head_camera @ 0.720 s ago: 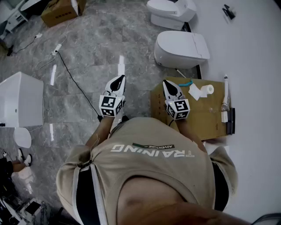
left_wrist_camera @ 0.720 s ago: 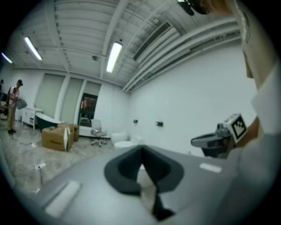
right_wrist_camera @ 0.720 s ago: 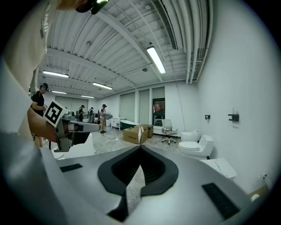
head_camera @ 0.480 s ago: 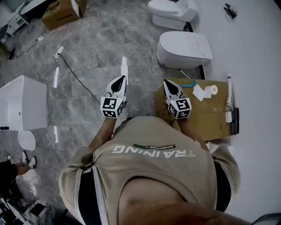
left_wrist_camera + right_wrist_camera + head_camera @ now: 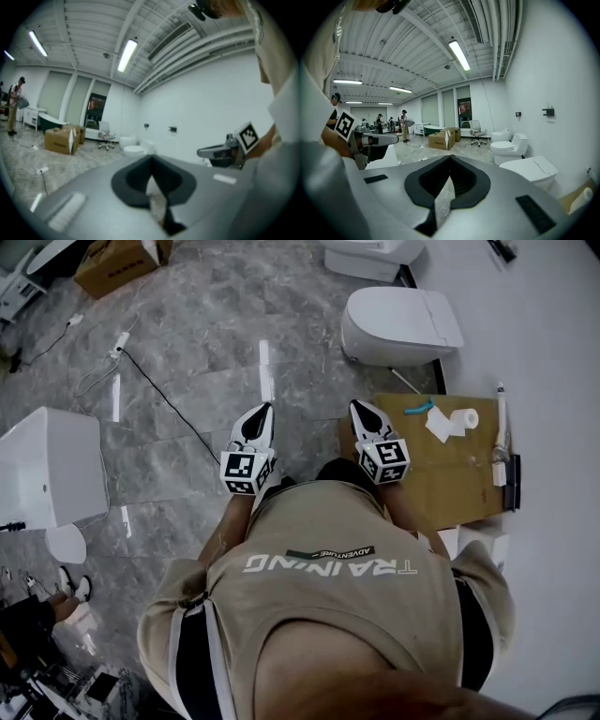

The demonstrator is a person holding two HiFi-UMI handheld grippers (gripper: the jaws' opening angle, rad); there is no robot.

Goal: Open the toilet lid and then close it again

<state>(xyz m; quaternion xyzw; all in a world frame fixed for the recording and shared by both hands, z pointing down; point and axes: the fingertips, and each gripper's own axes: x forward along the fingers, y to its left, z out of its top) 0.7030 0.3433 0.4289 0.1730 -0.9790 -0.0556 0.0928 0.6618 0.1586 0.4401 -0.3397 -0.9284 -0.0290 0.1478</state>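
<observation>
Right gripper [image 5: 362, 412] and left gripper [image 5: 262, 414]: jaws closed together, both empty. Toilet [image 5: 401, 326], lid down, sits ahead-right and well apart. Right gripper nearer. Its long axis runs toward the wall, hinge likely there.

- Head view: even, moderately bright overhead light. Shadows are soft and short. The focus is sharp throughout.
- The polished floor [image 5: 187, 352] carries narrow white glare streaks [image 5: 264, 371] towards its far edge.
- Left gripper view: the ceiling tube lamp [image 5: 127, 55] is blown out to white. The whole frame is hazy and soft, and the left gripper [image 5: 151, 159] is blurred close to the lens.
- Right gripper view: noticeably crisper. The ceiling strip light [image 5: 459, 55] is bright, and the right gripper [image 5: 450, 157] is only slightly soft.
- Both gripper views: strong fisheye bending of straight lines, with black vignetted corners.
</observation>
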